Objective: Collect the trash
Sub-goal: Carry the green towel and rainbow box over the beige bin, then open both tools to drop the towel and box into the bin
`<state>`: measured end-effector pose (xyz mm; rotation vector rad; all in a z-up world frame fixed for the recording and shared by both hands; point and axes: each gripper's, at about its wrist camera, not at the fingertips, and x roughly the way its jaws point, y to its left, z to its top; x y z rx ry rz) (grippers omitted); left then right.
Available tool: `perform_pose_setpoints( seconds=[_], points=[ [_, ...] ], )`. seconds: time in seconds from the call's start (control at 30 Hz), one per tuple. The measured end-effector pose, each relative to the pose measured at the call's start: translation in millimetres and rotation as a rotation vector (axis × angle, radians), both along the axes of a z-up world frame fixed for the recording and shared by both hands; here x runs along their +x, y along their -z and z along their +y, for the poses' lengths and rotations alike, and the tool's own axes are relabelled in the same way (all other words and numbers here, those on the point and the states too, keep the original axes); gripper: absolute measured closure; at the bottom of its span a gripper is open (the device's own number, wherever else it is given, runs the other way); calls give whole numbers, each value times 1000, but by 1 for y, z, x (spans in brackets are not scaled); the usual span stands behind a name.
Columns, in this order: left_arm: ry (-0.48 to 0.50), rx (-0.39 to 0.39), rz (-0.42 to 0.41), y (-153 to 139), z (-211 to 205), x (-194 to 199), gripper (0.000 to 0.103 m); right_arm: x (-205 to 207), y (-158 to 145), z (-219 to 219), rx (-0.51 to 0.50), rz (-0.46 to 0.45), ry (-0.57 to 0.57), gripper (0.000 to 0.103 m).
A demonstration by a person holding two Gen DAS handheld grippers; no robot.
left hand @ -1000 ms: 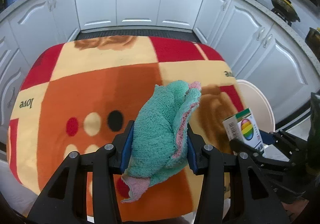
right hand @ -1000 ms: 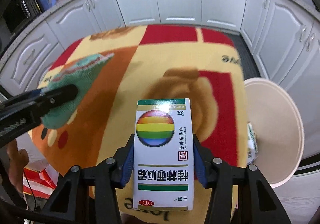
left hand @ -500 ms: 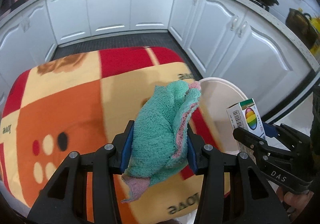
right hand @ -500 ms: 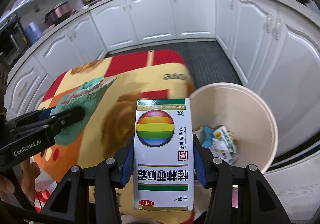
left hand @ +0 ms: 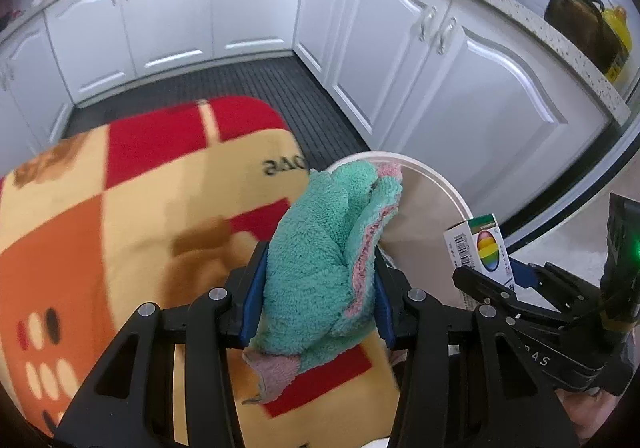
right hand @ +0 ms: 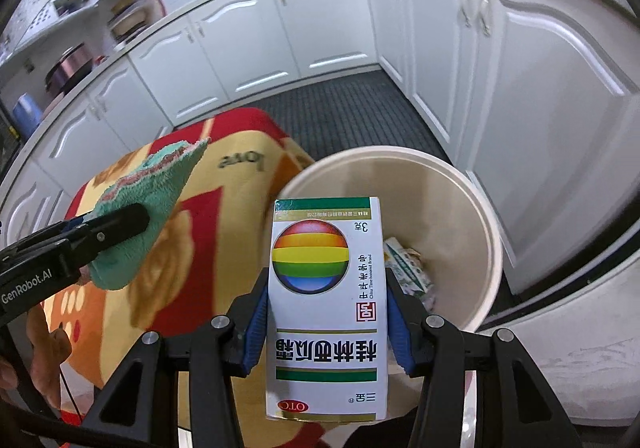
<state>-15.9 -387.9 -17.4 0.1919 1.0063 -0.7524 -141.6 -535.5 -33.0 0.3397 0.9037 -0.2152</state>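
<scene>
My left gripper [left hand: 318, 288] is shut on a crumpled teal and pink cloth [left hand: 328, 264], held over the table's right edge beside the bin. The same cloth [right hand: 148, 204] shows at the left of the right wrist view. My right gripper [right hand: 326, 308] is shut on a white medicine box [right hand: 326, 308] with a rainbow ball printed on it, held upright at the near rim of the beige trash bin [right hand: 476, 216]. That box [left hand: 482, 248] also shows at the right of the left wrist view. Crumpled packaging [right hand: 408, 272] lies at the bin's bottom.
A table with a red, orange and yellow blanket [left hand: 120, 216] fills the left. The bin [left hand: 432, 184] stands on the floor right of it. White kitchen cabinets [left hand: 460, 88] curve round behind, with a dark ribbed floor mat [right hand: 348, 108] between. A hand [right hand: 36, 364] holds the left tool.
Both grippers have swung right, off the middle of the table toward the bin. The bin has come into fuller view, now under the box. Both grips are unchanged.
</scene>
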Motion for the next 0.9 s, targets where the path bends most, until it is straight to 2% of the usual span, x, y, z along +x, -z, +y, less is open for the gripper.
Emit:
perform_pose_setpoints(
  seconds=[0.27, 0.43, 0.5, 0.53, 0.6, 0.73, 0.9],
  points=[
    [42, -42, 97, 20, -37, 7, 59, -2, 15, -24, 27, 24, 56, 54],
    [44, -57, 116, 27, -47, 8, 58, 1, 23, -32, 43, 33, 76, 54],
    [36, -81, 134, 30, -47, 9, 54, 3, 26, -34, 57, 30, 85, 54],
    [35, -92, 140, 31, -46, 10, 47, 5, 28, -36, 64, 32, 90, 53],
    [27, -104, 134, 30, -44, 10, 39, 6, 32, -37, 72, 45, 100, 51],
    [17, -117, 105, 25, -35, 9, 34, 5, 39, -38, 65, 67, 119, 48],
    [-4, -98, 55, 21, -23, 5, 34, -1, 38, -32, 64, 59, 109, 48]
  ],
)
